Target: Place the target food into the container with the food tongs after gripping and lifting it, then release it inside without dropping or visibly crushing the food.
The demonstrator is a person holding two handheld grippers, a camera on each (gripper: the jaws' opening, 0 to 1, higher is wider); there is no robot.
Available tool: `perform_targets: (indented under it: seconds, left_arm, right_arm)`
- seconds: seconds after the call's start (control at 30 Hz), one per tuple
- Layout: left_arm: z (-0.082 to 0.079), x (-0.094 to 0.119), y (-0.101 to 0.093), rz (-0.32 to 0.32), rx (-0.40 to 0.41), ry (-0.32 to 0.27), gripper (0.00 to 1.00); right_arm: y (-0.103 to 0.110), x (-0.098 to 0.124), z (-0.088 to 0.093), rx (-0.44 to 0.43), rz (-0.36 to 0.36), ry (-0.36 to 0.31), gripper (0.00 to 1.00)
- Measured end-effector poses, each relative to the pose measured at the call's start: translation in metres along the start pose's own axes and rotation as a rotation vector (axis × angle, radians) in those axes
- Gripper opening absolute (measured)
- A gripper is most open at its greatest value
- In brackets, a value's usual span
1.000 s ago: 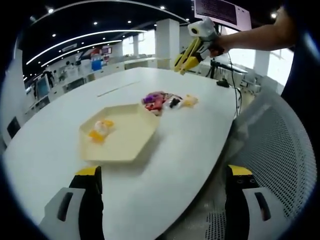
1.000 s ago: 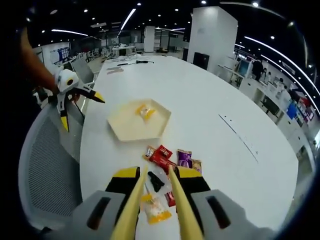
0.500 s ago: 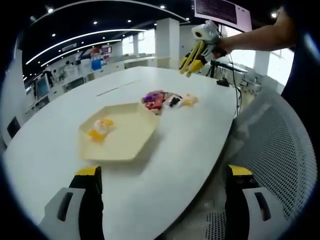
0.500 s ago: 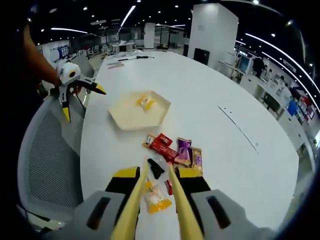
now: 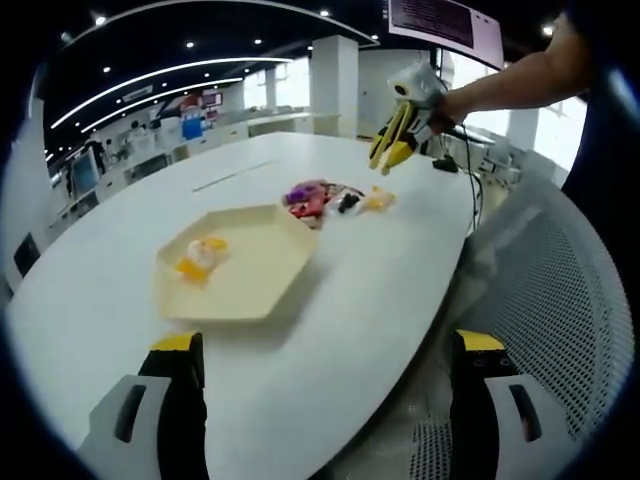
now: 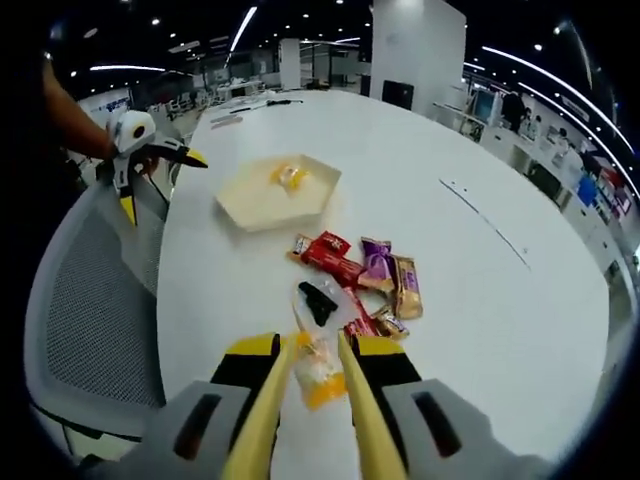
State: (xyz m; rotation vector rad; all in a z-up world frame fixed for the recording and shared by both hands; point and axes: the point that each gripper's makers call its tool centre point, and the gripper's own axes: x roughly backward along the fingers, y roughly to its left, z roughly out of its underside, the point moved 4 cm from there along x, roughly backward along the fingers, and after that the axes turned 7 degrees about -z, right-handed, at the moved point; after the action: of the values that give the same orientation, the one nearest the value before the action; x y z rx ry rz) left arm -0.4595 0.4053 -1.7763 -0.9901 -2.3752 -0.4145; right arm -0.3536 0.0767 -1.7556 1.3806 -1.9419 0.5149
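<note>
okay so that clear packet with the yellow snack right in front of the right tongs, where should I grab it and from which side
Grip the clear packet across its plump yellow-filled middle, not the flat top edge. It lies flat on the white table, between the tong tips of the right gripper, so come straight down from above with one tip on either long side. Close gently: the wrapper looks soft. The black-filled packet lies just beyond it; stay short of that.

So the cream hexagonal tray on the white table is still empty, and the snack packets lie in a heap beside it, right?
Not quite: the cream hexagonal tray already holds a yellow-orange packet, as the left gripper view shows. The rest is right: the other snack packets lie heaped beside it on the white table.
</note>
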Motion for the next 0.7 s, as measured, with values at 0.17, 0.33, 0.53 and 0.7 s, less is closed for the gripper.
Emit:
perform_targets:
  seconds: [0.17, 0.33, 0.53, 0.7]
  left_arm:
    - [0.0, 0.0, -0.001, 0.003, -0.001, 0.0, 0.99]
    - [0.001, 0.0, -0.001, 0.006, 0.001, 0.002, 0.98]
    - [0.0, 0.0, -0.001, 0.006, 0.003, 0.004, 0.98]
    - [0.0, 0.0, -0.001, 0.004, 0.004, 0.004, 0.98]
  right_arm:
    - [0.002, -0.005, 0.008, -0.002, 0.001, 0.013, 0.26]
    - [0.0, -0.01, 0.015, 0.005, 0.002, 0.034, 0.27]
    - [-0.001, -0.017, 0.018, 0.018, 0.003, 0.049, 0.27]
    - [-0.003, -0.026, 0.022, 0.033, 0.006, 0.076, 0.27]
